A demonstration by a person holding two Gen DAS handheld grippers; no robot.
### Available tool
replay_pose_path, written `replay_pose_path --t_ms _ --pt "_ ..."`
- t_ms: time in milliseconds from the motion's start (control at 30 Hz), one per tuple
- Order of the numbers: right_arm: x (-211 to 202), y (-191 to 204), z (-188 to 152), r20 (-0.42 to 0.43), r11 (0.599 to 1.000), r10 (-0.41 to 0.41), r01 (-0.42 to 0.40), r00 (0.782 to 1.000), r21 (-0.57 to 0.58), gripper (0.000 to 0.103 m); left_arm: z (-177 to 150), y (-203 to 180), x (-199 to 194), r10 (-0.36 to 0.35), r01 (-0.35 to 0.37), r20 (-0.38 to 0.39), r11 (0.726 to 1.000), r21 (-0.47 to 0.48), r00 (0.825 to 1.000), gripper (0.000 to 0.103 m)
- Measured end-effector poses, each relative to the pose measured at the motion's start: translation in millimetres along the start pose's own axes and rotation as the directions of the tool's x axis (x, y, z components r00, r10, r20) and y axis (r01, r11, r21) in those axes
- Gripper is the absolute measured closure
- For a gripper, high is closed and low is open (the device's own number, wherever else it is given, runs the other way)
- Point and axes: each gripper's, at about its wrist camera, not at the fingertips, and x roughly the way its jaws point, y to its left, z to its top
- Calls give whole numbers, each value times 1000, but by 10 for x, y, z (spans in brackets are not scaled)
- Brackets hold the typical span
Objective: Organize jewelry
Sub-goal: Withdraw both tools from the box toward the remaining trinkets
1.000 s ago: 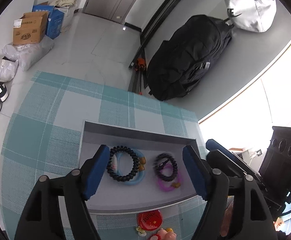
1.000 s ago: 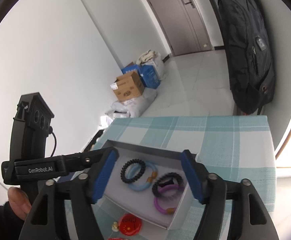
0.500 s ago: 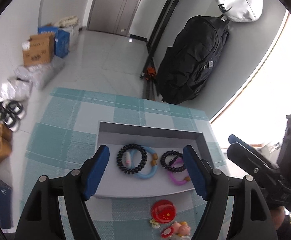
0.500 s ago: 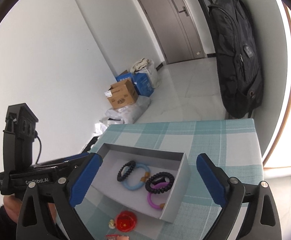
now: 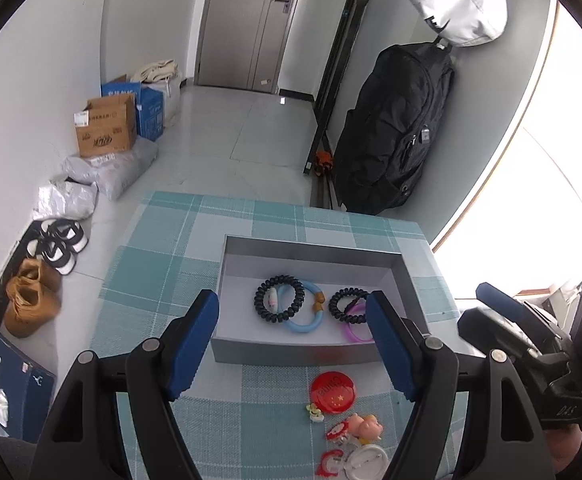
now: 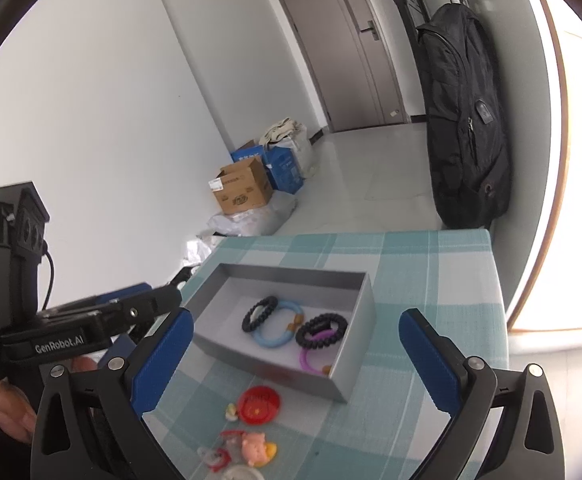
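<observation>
A grey open box (image 5: 311, 350) (image 6: 275, 374) sits on the checked tablecloth. Inside lie a black beaded bracelet (image 5: 279, 298) (image 6: 259, 313), a light blue bangle (image 5: 308, 322) (image 6: 273, 338), a black coil bracelet (image 5: 345, 306) (image 6: 322, 330) and a purple bangle (image 5: 357, 334) (image 6: 309, 358). In front of the box lie a red round badge (image 5: 333, 394) (image 6: 259, 400), a pink pig charm (image 5: 365, 426) (image 6: 255, 450) and other small pins. My left gripper (image 5: 293, 344) is open and empty, above the box's near edge. My right gripper (image 6: 295, 360) is open and empty, wide apart, near the box.
The teal checked table (image 5: 163, 280) ends at the left and far sides. A black backpack (image 5: 391, 128) hangs at the wall. Cardboard boxes (image 5: 107, 128), bags and shoes (image 5: 57, 244) lie on the floor. The left gripper's body also shows in the right wrist view (image 6: 71, 336).
Both grippers have pulled back and up from the box. The right gripper's jaws have opened wider. The badges in front of the box have come into fuller view.
</observation>
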Motion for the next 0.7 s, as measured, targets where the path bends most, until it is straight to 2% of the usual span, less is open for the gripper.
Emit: replay_pose_path --t_ms 300,467,700 --pt "-140 27 -201 -35 1000 -30 29 999 -12 0 -229 -74 -139 0 0 -10 1000 -7 1000 25" --pt "-149 17 -409 -108 999 -40 40 993 -5 0 -381 -74 -181 -7 7 -38 1000 -13 999 24" --pt "-153 108 -644 -188 998 -34 24 982 -58 0 -571 31 -157 -35 28 -90 997 -74 995 23"
